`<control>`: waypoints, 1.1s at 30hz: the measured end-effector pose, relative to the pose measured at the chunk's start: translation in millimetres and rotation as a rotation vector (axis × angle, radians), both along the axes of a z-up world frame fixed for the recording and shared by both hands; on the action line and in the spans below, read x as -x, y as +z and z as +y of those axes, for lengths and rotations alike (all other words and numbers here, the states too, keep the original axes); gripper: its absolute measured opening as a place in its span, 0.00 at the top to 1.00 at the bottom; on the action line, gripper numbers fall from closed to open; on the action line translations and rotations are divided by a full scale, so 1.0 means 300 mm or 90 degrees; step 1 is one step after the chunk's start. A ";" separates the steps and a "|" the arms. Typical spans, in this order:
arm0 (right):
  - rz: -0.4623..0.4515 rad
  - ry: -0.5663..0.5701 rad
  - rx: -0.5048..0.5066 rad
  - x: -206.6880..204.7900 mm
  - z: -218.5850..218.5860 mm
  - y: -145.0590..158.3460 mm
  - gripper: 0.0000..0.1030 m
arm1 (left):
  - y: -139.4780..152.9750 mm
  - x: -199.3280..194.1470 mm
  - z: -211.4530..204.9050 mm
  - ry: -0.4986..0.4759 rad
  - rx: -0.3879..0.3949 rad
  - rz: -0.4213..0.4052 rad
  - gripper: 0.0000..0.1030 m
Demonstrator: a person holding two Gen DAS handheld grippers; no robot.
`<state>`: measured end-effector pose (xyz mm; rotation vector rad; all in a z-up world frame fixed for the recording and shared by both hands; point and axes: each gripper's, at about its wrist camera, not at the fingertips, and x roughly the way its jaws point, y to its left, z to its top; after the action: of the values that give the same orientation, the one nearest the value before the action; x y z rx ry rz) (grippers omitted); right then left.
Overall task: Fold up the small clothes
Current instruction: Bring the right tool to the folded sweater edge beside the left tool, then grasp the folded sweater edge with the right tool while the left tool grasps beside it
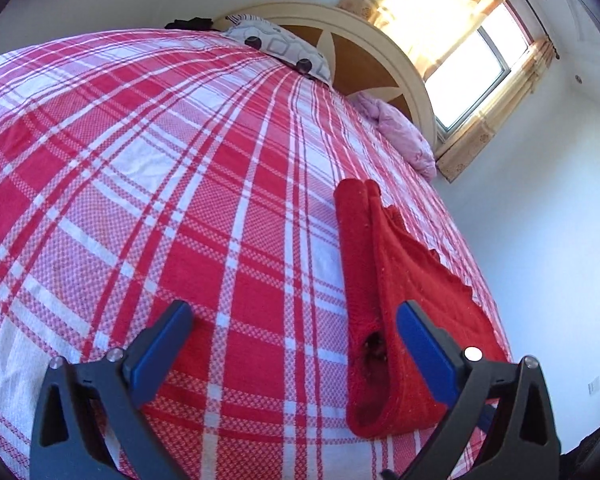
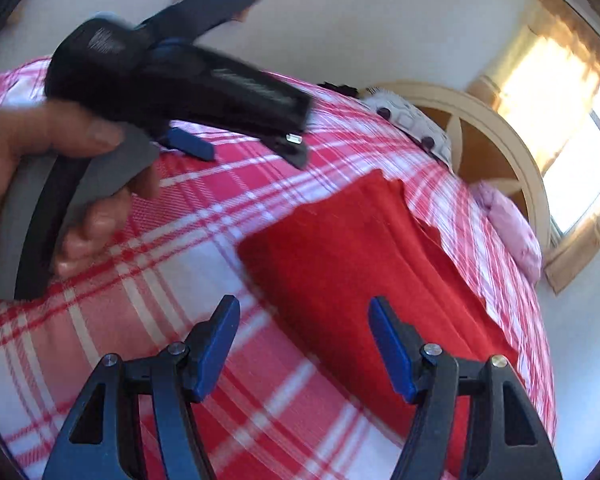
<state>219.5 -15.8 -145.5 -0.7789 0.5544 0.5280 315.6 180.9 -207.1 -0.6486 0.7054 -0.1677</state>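
A red knitted garment (image 1: 412, 296) lies folded on the red and white checked bedspread (image 1: 160, 184), near the bed's right edge. My left gripper (image 1: 296, 320) is open and empty, low over the bedspread, its right finger beside the garment's left fold. In the right wrist view the same red garment (image 2: 340, 248) lies flat ahead. My right gripper (image 2: 304, 320) is open and empty just above the garment's near left edge. The left gripper (image 2: 204, 80) also shows there, held in a hand at the upper left, blurred.
A patterned pillow (image 1: 284, 46) and a pink bundle of cloth (image 1: 400, 128) lie at the headboard (image 1: 380, 60). A dark item (image 1: 190, 24) sits at the far bed edge. A curtained window (image 1: 472, 56) is behind. The bed's right edge meets a white wall (image 1: 540, 240).
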 end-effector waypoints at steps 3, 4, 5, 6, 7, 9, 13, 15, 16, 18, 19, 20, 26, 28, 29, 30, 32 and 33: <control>-0.009 -0.005 0.005 -0.012 0.036 -0.011 0.34 | -0.003 0.007 0.018 0.002 0.020 -0.011 0.00; -0.007 -0.010 0.005 -0.020 0.049 -0.012 0.34 | -0.003 0.007 0.020 0.002 0.024 -0.013 0.00; -0.006 -0.016 0.005 -0.036 0.058 -0.012 0.34 | -0.003 0.006 0.021 0.002 0.026 -0.014 0.00; -0.009 -0.026 0.007 -0.052 0.067 -0.014 0.34 | -0.003 0.005 0.020 0.002 0.025 -0.013 0.00; -0.012 -0.033 0.008 -0.057 0.071 -0.015 0.34 | -0.003 0.002 0.020 0.001 0.024 -0.012 0.00; 0.001 -0.048 0.005 -0.087 0.071 -0.023 0.38 | -0.003 0.000 0.021 0.000 0.026 -0.012 0.00; 0.016 -0.045 -0.003 -0.085 0.067 -0.033 0.73 | 0.000 -0.022 0.028 -0.022 0.047 -0.006 0.00; 0.013 -0.046 -0.005 -0.082 0.066 -0.036 0.73 | 0.007 -0.062 0.029 -0.057 0.068 0.002 0.00; 0.019 -0.050 -0.012 -0.086 0.061 -0.037 0.73 | 0.013 -0.076 0.026 -0.070 0.078 0.000 0.00; 0.030 -0.055 -0.027 -0.096 0.050 -0.034 0.74 | 0.024 -0.136 0.014 -0.103 0.097 0.006 0.00; 0.034 -0.057 -0.033 -0.100 0.046 -0.034 0.74 | 0.022 -0.182 0.002 -0.123 0.102 0.021 0.00; 0.036 -0.058 -0.036 -0.102 0.044 -0.034 0.74 | 0.020 -0.226 -0.009 -0.128 0.096 0.036 0.00; 0.040 -0.064 -0.051 -0.115 0.035 -0.036 0.74 | 0.027 -0.425 -0.095 -0.172 0.067 0.073 0.00; 0.038 -0.063 -0.054 -0.115 0.036 -0.038 0.74 | 0.030 -0.469 -0.122 -0.191 0.041 0.079 0.01; 0.038 -0.063 -0.054 -0.114 0.036 -0.038 0.74 | 0.034 -0.484 -0.132 -0.206 0.032 0.077 0.01; 0.038 -0.063 -0.055 -0.114 0.037 -0.038 0.74 | 0.036 -0.497 -0.141 -0.222 0.029 0.077 0.04; 0.037 -0.063 -0.056 -0.114 0.037 -0.039 0.74 | 0.039 -0.515 -0.154 -0.244 0.029 0.079 0.12; 0.036 -0.063 -0.056 -0.112 0.038 -0.039 0.74 | 0.041 -0.521 -0.158 -0.252 0.030 0.080 0.16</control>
<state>253.2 -4.4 -157.3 -0.6506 0.6150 0.4805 471.9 133.6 -194.8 -0.5613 0.9497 -0.5131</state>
